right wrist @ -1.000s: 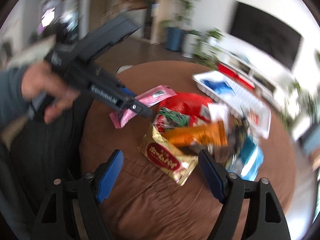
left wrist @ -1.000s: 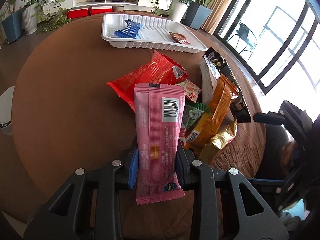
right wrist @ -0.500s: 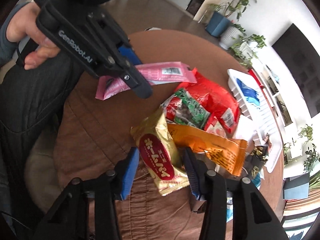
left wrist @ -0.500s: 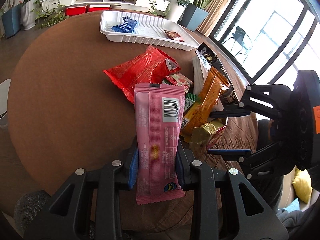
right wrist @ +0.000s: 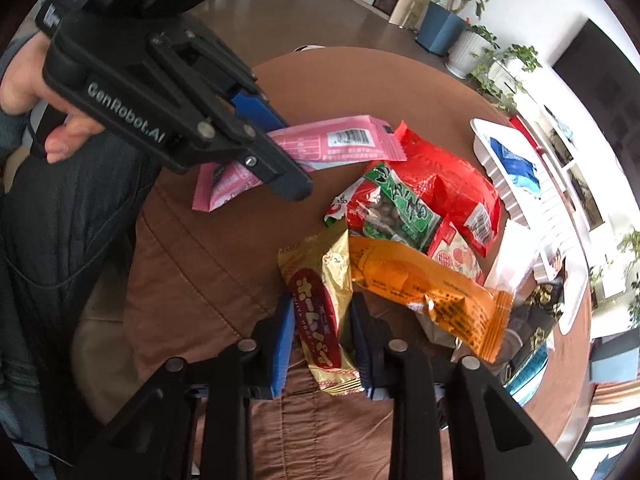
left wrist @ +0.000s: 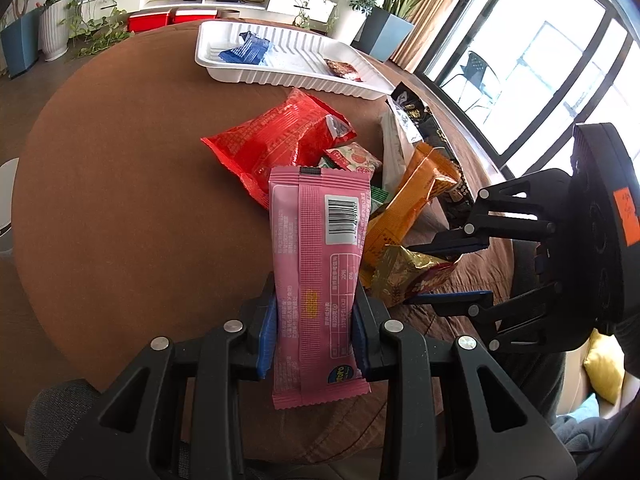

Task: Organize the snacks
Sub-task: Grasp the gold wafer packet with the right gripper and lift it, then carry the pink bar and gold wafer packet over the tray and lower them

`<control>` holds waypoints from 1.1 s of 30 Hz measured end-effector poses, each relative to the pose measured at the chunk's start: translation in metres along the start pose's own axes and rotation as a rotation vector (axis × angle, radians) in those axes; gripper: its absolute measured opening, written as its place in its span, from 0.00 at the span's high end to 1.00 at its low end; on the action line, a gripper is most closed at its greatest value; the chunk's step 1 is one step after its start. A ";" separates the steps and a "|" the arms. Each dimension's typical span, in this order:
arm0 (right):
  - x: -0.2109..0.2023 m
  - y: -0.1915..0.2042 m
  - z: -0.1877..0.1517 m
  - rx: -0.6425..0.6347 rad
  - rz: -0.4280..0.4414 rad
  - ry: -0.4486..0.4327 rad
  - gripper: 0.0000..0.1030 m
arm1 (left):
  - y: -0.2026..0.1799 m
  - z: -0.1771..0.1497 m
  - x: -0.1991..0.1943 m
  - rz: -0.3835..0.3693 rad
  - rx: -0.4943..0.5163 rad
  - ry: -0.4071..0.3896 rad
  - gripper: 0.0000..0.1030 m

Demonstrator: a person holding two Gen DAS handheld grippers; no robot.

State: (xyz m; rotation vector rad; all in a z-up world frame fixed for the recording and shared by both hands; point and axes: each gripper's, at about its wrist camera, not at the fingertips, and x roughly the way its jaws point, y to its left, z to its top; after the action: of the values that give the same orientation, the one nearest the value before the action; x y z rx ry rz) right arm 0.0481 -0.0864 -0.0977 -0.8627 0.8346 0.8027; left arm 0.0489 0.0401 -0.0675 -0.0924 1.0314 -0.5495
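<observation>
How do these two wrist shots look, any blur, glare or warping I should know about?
Left wrist view: sharp, with the window blown out to white and the white tray bowed by the fisheye. Right wrist view: also sharp, the gold packet readable, and the brown table's edge curved, with dark corners.

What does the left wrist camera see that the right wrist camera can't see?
Only the left wrist view shows the big windows and the small red-brown packet in the white tray. Only the right wrist view shows the person's hand and the green peanut bag. Both show the left tool gripping the pink bar, and the right tool, which has just been closing, pinching the gold packet, beside the red bag and orange pack.
</observation>
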 end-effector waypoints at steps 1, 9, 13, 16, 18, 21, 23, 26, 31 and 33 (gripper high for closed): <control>-0.002 -0.002 -0.001 0.027 0.007 -0.012 0.76 | 0.000 0.000 0.000 -0.001 0.001 -0.001 0.72; -0.013 -0.008 -0.016 0.199 0.056 -0.086 0.78 | -0.007 -0.003 -0.004 -0.017 0.017 -0.007 0.72; -0.029 -0.016 -0.024 0.330 0.100 -0.164 0.78 | -0.011 -0.001 -0.009 -0.037 0.021 -0.017 0.72; -0.043 -0.026 -0.030 0.429 0.140 -0.237 0.78 | -0.010 0.005 -0.015 -0.042 0.020 -0.033 0.72; -0.053 -0.034 -0.035 0.489 0.162 -0.287 0.78 | -0.007 0.010 -0.019 -0.053 0.009 -0.041 0.72; -0.067 -0.050 -0.045 0.577 0.189 -0.350 0.78 | 0.000 0.022 -0.026 -0.050 0.001 -0.064 0.72; -0.074 -0.068 -0.054 0.651 0.197 -0.390 0.78 | 0.005 0.032 -0.029 -0.049 -0.007 -0.081 0.72; -0.081 -0.092 -0.066 0.735 0.187 -0.429 0.78 | 0.016 0.048 -0.033 -0.041 -0.021 -0.103 0.72; -0.093 -0.127 -0.093 0.870 0.129 -0.476 0.78 | 0.032 0.073 -0.043 -0.015 -0.028 -0.139 0.72; -0.097 -0.142 -0.106 0.929 0.104 -0.494 0.78 | 0.039 0.085 -0.045 -0.004 -0.033 -0.152 0.72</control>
State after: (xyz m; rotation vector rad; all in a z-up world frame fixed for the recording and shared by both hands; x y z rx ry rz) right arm 0.0968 -0.2622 -0.0119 0.2016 0.6957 0.5771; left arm 0.1175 0.0801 0.0001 -0.1629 0.8919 -0.5213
